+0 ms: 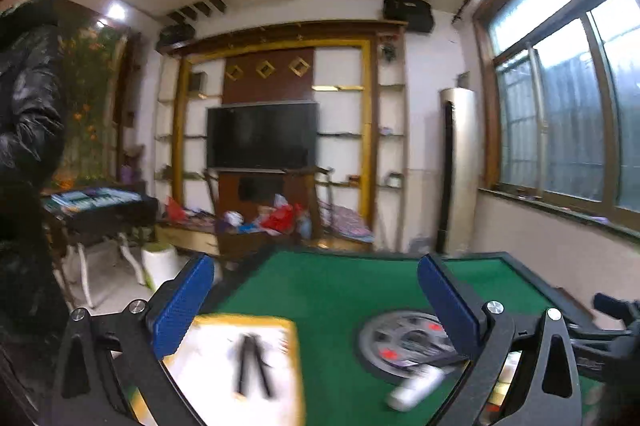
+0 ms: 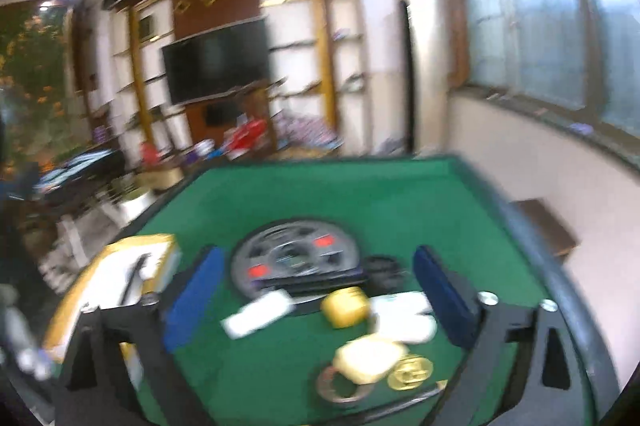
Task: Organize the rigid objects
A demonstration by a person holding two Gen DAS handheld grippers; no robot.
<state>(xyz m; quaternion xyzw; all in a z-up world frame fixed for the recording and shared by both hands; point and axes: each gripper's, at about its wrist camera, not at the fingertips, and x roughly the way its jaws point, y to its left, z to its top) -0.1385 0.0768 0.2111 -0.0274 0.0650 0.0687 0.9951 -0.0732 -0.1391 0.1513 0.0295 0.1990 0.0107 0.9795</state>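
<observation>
Both views are blurred. My left gripper (image 1: 316, 300) is open and empty above a green felt table (image 1: 320, 290). Below it lies a white, yellow-edged tray (image 1: 208, 358) with a black tool (image 1: 252, 362) in it. A white oblong object (image 1: 416, 388) lies by the round grey centre panel (image 1: 404, 338). My right gripper (image 2: 320, 290) is open and empty above a cluster: a white oblong object (image 2: 260, 314), a yellow cube-like object (image 2: 346, 306), a white box (image 2: 404, 318), a pale yellow piece (image 2: 370, 356), a gold disc (image 2: 410, 372) and a brown ring (image 2: 340, 388).
The tray (image 2: 108, 278) also shows at the left of the right wrist view. The table (image 2: 360, 193) has a raised dark rim. A person in a black jacket (image 1: 28, 129) stands at the left. A TV wall unit (image 1: 264, 133) is behind, windows (image 1: 568, 105) at the right.
</observation>
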